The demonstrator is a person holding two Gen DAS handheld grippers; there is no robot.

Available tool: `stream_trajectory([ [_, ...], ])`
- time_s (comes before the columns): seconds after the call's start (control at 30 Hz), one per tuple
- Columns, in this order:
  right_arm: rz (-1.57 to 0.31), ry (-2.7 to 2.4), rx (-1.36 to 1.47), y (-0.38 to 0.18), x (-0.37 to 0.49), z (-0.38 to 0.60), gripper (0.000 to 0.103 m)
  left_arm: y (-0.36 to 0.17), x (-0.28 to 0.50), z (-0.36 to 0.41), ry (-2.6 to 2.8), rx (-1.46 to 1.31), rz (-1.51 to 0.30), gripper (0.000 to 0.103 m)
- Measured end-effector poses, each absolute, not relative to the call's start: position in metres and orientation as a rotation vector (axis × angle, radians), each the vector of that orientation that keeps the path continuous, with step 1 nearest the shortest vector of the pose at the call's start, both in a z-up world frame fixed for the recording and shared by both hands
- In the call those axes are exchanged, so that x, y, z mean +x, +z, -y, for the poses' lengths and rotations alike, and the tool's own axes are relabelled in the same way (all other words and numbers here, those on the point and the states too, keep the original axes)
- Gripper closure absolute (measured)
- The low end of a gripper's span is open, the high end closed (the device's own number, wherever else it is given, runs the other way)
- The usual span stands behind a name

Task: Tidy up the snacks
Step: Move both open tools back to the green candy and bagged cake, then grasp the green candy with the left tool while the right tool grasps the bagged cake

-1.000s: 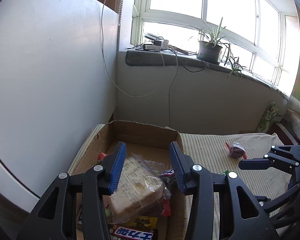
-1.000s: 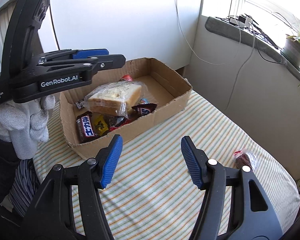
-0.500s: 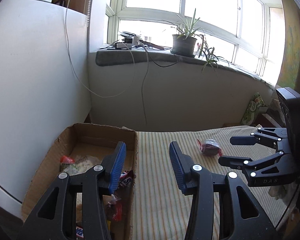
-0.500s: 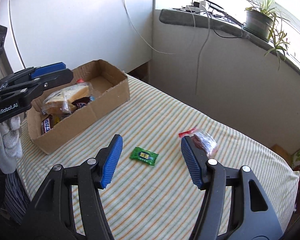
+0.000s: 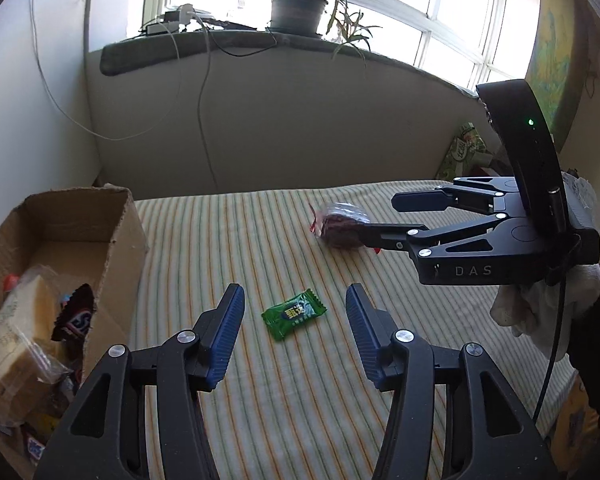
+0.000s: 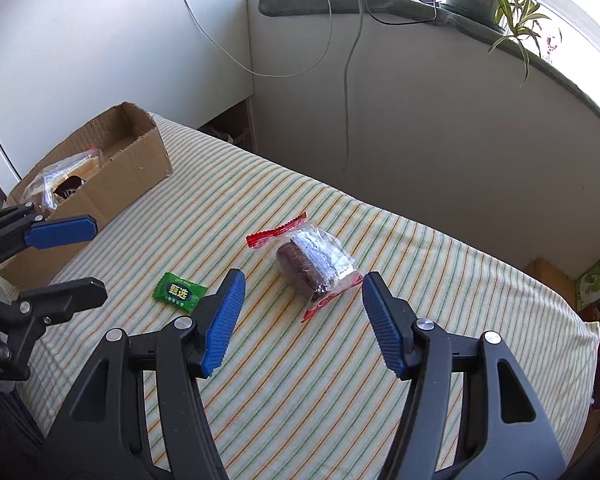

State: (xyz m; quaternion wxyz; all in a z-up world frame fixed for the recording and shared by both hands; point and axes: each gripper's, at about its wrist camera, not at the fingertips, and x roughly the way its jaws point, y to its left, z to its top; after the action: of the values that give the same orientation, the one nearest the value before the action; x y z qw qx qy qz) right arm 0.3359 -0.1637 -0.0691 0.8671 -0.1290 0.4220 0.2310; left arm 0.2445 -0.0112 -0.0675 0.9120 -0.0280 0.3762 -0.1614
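On the striped table [image 5: 260,420], my left claw [image 5: 295,334] hangs wide open just above a small green candy [image 5: 293,314], which lies flat between its blue pads without touching either. My right claw [image 6: 302,314] is open too, its tips flanking a dark cake in a clear wrapper [image 6: 314,266] with red ends; I see no contact there. At the table's left edge sits the cardboard box [image 5: 116,240], holding wrapped bread [image 5: 18,344] and chocolate bars [image 5: 76,320]. Both loose snacks lie outside the box, near each other.
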Motion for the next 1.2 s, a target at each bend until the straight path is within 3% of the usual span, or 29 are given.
stream_trajectory([
  [0.6,-0.91,0.537,-0.261,-0.098,0.374,0.16,0.039,-0.104,0.281,0.034,-0.415,0.023,-0.895,0.051],
  [0.83,-0.928,0.555,-0.28,-0.104,0.376,0.152,0.039,-0.106,0.272,0.05,-0.404,0.127,-0.91,0.064],
  [1.07,-0.946,0.567,-0.284,-0.11,0.377,0.147,0.039,-0.105,0.259,0.059,-0.406,0.177,-0.903,0.064],
  [1.1,-0.95,0.565,-0.286,-0.112,0.377,0.143,0.04,-0.105,0.258,0.06,-0.409,0.177,-0.904,0.062],
  [1.13,-0.955,0.565,-0.285,-0.113,0.378,0.143,0.04,-0.106,0.257,0.059,-0.417,0.177,-0.915,0.052],
  [1.2,-0.954,0.556,-0.291,-0.115,0.378,0.141,0.041,-0.107,0.254,0.058,-0.421,0.191,-0.914,0.043],
])
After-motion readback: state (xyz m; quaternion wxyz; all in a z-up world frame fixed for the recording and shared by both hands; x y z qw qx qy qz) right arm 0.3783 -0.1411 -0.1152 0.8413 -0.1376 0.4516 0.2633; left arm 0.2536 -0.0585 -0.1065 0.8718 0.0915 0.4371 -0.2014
